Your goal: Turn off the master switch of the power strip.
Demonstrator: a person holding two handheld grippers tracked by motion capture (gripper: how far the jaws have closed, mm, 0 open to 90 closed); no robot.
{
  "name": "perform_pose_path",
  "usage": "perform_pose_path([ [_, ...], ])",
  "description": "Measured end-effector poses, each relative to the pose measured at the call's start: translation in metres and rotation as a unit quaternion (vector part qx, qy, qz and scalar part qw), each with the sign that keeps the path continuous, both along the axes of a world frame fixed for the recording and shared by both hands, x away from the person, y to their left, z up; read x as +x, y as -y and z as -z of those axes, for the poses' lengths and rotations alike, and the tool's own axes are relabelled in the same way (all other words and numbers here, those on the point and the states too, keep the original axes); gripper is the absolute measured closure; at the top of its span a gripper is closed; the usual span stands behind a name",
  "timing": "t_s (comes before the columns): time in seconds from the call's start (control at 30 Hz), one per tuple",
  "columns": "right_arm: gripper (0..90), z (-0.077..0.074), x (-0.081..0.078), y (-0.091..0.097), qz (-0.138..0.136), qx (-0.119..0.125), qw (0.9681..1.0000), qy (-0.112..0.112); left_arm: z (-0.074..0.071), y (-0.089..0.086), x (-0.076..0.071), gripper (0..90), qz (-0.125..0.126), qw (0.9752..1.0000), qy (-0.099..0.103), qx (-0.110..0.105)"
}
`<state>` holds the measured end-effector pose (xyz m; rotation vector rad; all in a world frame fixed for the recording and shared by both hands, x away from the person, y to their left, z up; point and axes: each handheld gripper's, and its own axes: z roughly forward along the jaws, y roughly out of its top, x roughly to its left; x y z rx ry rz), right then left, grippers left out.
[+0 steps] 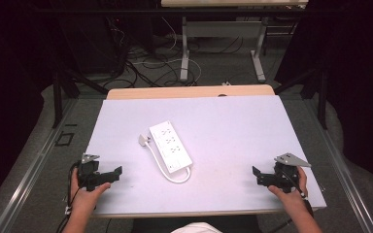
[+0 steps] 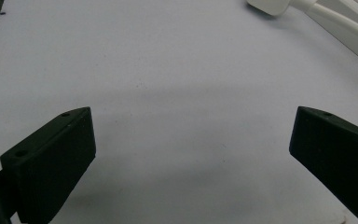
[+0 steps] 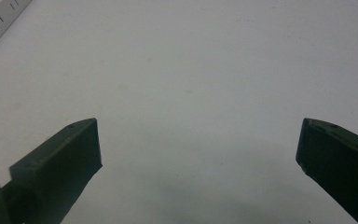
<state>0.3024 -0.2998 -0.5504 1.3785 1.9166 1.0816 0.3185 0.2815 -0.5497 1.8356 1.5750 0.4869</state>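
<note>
A white power strip lies at an angle near the middle of the white table. Its white cable loops round the near end, and the plug rests just left of the strip. My left gripper rests near the table's front left corner, open, with bare table between its jaws. The plug and cable lie beyond it at the upper right. My right gripper rests at the front right, open and empty. A corner of the strip shows at the top left.
A wooden edge runs along the table's far side. Beyond it stand the white legs of another table among tangled floor cables. Dark frames flank both sides.
</note>
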Motion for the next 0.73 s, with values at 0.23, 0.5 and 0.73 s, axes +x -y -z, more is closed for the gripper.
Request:
perform_pose_path([
  [0.23,0.0,0.0004,0.0002,-0.0007,0.000,0.001,1.0000,-0.001,0.0010,-0.0001,0.0005,0.4,-0.001,1.0000,0.001,0.000],
  [0.5,0.0,0.0012,0.0006,-0.0006,-0.001,0.004,1.0000,0.000,0.0011,-0.0018,0.0008,0.4,-0.008,1.0000,0.002,-0.002],
  [0.73,0.0,0.0016,0.0008,-0.0008,0.000,0.005,1.0000,-0.001,0.0011,-0.0030,0.0011,0.4,-0.008,1.0000,0.005,-0.004],
])
